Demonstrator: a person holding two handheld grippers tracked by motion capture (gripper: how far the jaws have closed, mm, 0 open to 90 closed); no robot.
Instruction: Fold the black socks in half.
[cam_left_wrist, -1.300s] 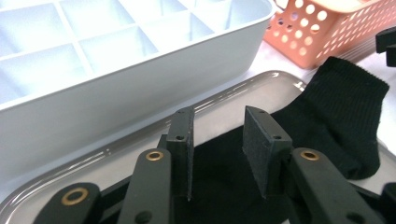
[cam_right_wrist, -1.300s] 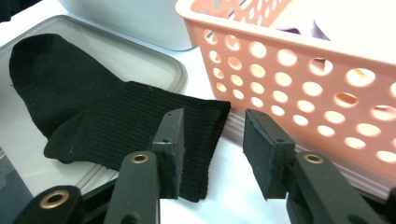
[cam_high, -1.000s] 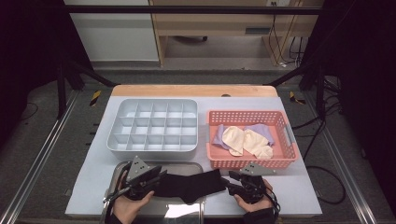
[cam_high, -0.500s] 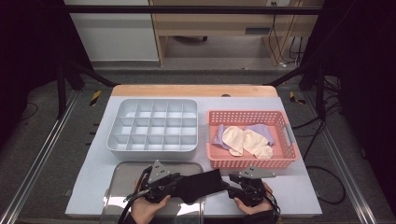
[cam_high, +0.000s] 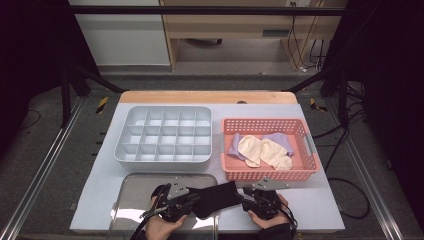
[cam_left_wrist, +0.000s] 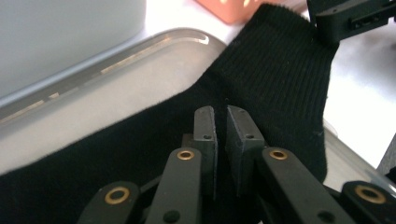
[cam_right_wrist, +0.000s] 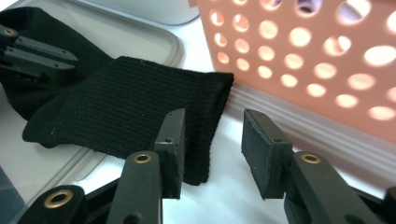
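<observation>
- The black sock (cam_high: 215, 198) lies low in the middle of the high view, half on the shiny metal tray (cam_high: 131, 192) and half on the white tabletop (cam_high: 320, 202).
- The left gripper (cam_high: 192, 199) has come over from the left and gone down onto the sock since a second ago.
- Its fingers (cam_left_wrist: 205, 133) have just been closing. Now only a thin gap is left, and they sit on the sock's middle; I cannot tell if cloth is pinched.
- The right gripper (cam_right_wrist: 212, 149) is at the sock's ribbed end, just by the pink basket (cam_high: 300, 172).
- Its fingers (cam_right_wrist: 172, 140) have been closing a bit too, but are half open. The sock's edge is by one finger, not squeezed.
- I think both are getting ready to grab and fold the sock, maybe for the grey box with little squares (cam_high: 165, 135).
</observation>
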